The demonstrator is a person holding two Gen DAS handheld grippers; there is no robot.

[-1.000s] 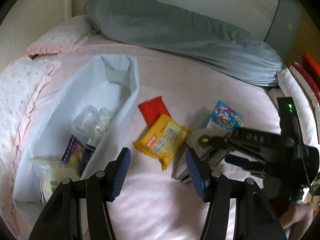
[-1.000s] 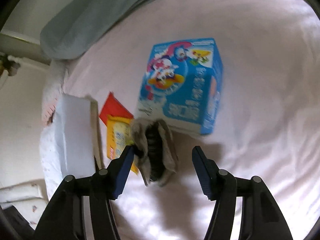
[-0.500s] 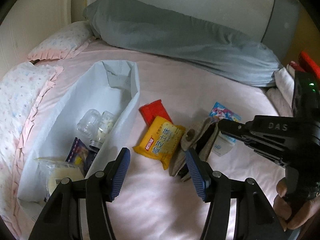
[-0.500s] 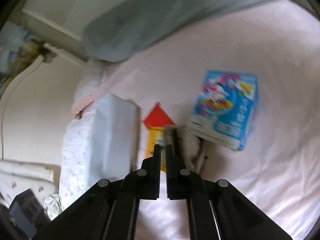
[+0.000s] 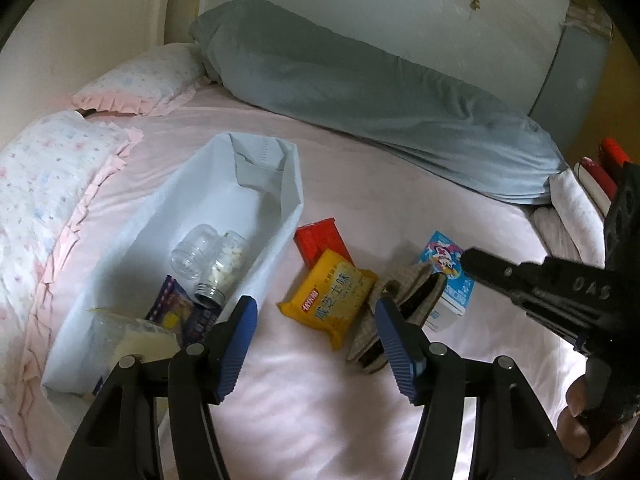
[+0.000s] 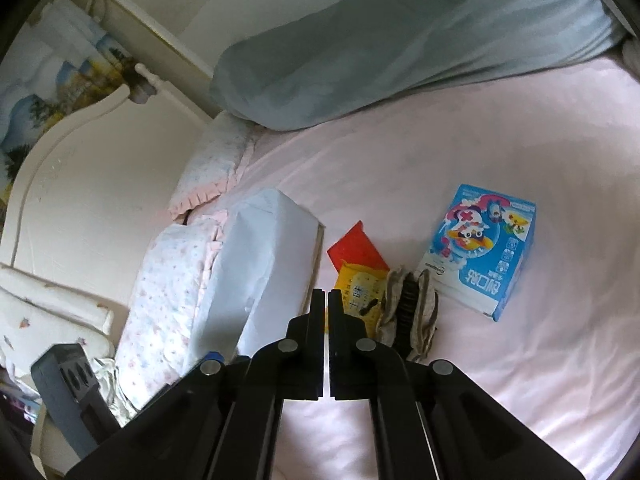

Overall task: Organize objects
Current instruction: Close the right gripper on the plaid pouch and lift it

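Note:
A white fabric bin (image 5: pixel 288 184) lies on the pink bed and holds two clear jars (image 5: pixel 216 256) and some packets. Right of it lie a red box (image 5: pixel 320 238), a yellow snack pack (image 5: pixel 330 300), a grey cloth bundle (image 5: pixel 404 312) with a dark ridged thing inside, and a blue cartoon carton (image 5: pixel 450 276). My left gripper (image 5: pixel 316 336) hovers above the sheet near the yellow pack, its jaws opening and pressing on nothing. My right gripper (image 6: pixel 325 300) is shut and empty, raised above the yellow pack (image 6: pixel 360 292) and the bundle (image 6: pixel 408 308). The carton (image 6: pixel 480 252) lies to its right.
A long grey bolster (image 5: pixel 380 112) lies along the far side of the bed. Floral pillows (image 5: pixel 52 184) lie left of the bin. Red-edged things (image 5: pixel 600 176) stand at the right edge. A white headboard (image 6: pixel 80 184) rises behind the pillows.
My right gripper went from open around the cloth bundle to shut, then lifted away without it. The bundle now stands tilted on edge. My left gripper's jaws spread a little wider.

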